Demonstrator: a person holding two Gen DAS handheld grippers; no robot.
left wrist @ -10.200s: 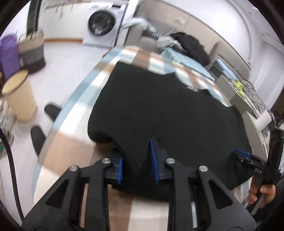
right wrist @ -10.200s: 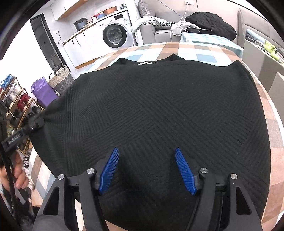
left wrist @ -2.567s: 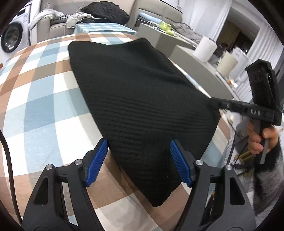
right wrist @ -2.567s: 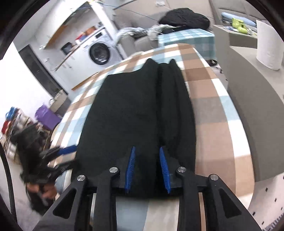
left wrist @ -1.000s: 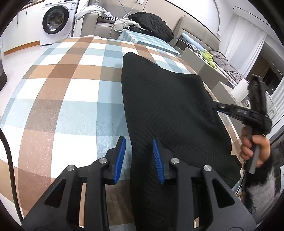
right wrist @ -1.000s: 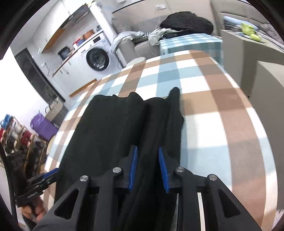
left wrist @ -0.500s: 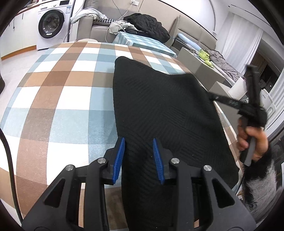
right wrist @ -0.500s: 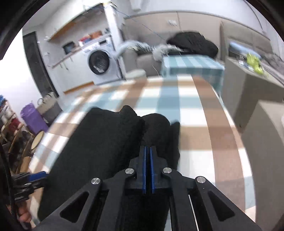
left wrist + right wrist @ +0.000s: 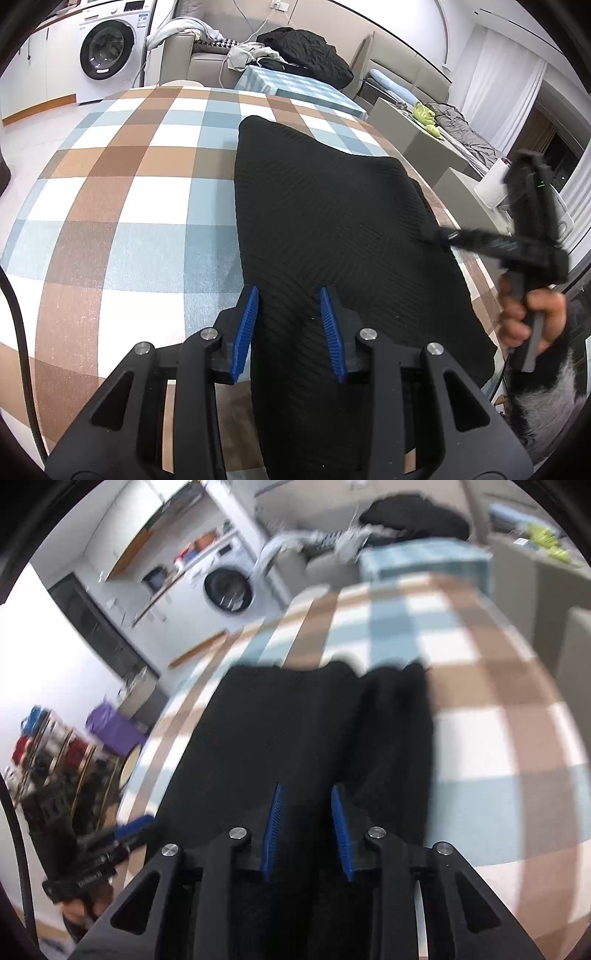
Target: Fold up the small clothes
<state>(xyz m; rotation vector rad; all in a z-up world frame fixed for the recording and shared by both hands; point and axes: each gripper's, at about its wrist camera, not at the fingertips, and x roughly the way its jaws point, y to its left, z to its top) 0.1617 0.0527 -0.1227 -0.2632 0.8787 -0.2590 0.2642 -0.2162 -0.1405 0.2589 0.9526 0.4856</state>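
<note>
A black knit sweater point(image 9: 332, 221) lies folded into a long panel on the checked tablecloth point(image 9: 122, 206). My left gripper point(image 9: 290, 328) is open, its blue pads either side of the sweater's near left edge. My right gripper point(image 9: 306, 830) is open over the sweater's point(image 9: 295, 731) near end, where folded layers lie side by side. The right gripper also shows in the left wrist view point(image 9: 443, 234), touching the sweater's right edge. The right wrist view is blurred.
A washing machine point(image 9: 107, 55) stands at the back left. A sofa with piled clothes point(image 9: 295, 55) lies behind the table. Grey cabinets point(image 9: 424, 144) stand to the right. A shelf rack and a purple bag point(image 9: 110, 727) stand on the left in the right wrist view.
My right gripper has opened from shut and let go of the sweater fold. My left gripper has opened wider. The sweater has been laid down folded on the cloth.
</note>
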